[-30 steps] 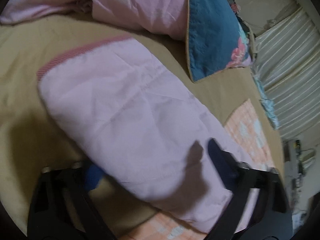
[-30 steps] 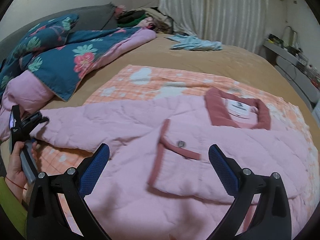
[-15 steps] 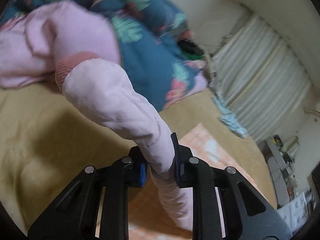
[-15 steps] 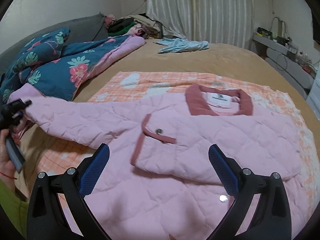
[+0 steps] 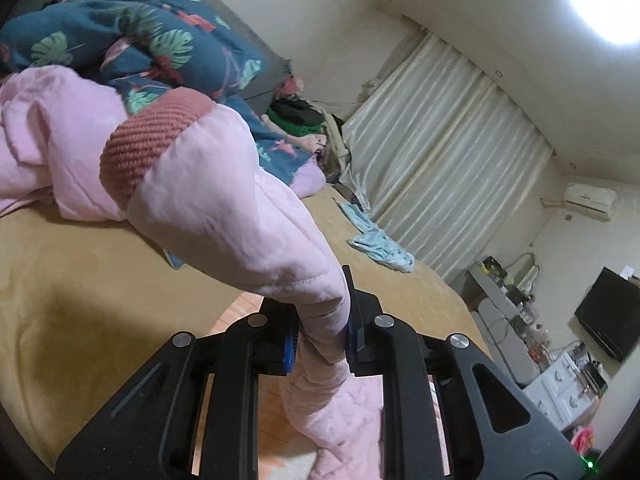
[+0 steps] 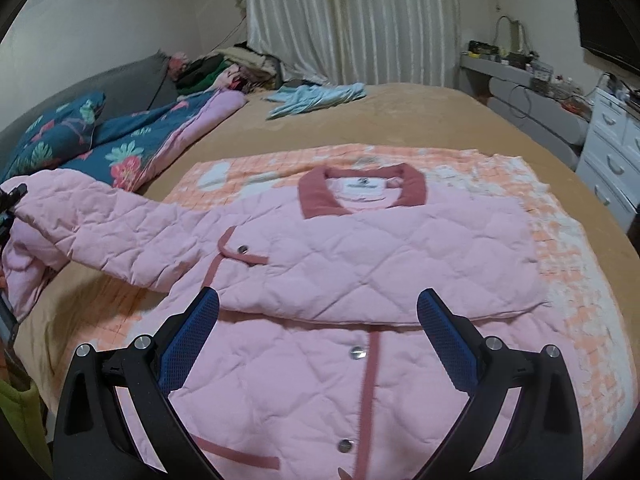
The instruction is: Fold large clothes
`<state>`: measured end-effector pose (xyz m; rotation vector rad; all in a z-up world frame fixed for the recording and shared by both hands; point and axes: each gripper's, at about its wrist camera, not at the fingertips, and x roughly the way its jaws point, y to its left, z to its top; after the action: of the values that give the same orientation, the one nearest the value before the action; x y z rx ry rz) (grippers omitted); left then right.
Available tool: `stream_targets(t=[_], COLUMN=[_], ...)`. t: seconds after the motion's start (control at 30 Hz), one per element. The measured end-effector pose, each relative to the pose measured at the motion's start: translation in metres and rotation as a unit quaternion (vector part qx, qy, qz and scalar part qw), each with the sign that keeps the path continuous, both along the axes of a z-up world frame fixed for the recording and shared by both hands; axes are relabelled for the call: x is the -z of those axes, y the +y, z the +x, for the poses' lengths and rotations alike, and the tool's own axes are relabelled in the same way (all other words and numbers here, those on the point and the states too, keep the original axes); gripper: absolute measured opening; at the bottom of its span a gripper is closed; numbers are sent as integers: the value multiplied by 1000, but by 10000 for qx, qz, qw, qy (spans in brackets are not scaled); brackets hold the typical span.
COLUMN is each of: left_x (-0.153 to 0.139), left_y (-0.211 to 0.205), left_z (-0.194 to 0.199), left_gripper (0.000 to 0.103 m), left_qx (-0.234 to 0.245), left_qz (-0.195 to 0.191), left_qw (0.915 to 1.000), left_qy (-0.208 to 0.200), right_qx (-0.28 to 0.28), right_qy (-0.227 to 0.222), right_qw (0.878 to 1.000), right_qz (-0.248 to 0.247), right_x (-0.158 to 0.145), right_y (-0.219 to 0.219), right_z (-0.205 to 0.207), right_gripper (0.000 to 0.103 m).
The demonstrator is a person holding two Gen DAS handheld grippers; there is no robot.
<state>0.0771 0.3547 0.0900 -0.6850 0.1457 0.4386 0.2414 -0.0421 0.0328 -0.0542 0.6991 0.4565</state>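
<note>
The left tool (image 5: 320, 344) pinched the sleeve (image 5: 224, 216) of the quilted pink jacket (image 6: 360, 264), lifted beside the jacket's body; the puffy, slick fabric could slip out. The right tool (image 6: 318, 336) hung spread over the jacket's front. The jacket lay on a checked orange blanket (image 6: 560, 248) on the bed (image 6: 420, 116).

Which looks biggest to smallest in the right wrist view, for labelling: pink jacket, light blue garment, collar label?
1. pink jacket
2. light blue garment, though it lies farther back, so true size is unsure
3. collar label
</note>
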Motion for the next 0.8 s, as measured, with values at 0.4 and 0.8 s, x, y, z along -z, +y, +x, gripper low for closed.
stream_targets(t=[0.4,0.8], left_x=[-51,-68], left_y=[-64,-126], left_z=[34,72], left_gripper=[10,10], left_qx=[570,1032], left_qz=[737,1244], left_qw=[9955,9862], left_qy=[164,367], right_qx=[206,568], right_qy=[-134,-325], right_qw=[9991,9963], right_qz=[351,557], right_x=[-19,-31], right_y=[-47,-100], right_z=[-11,-17], right_gripper=[99,99])
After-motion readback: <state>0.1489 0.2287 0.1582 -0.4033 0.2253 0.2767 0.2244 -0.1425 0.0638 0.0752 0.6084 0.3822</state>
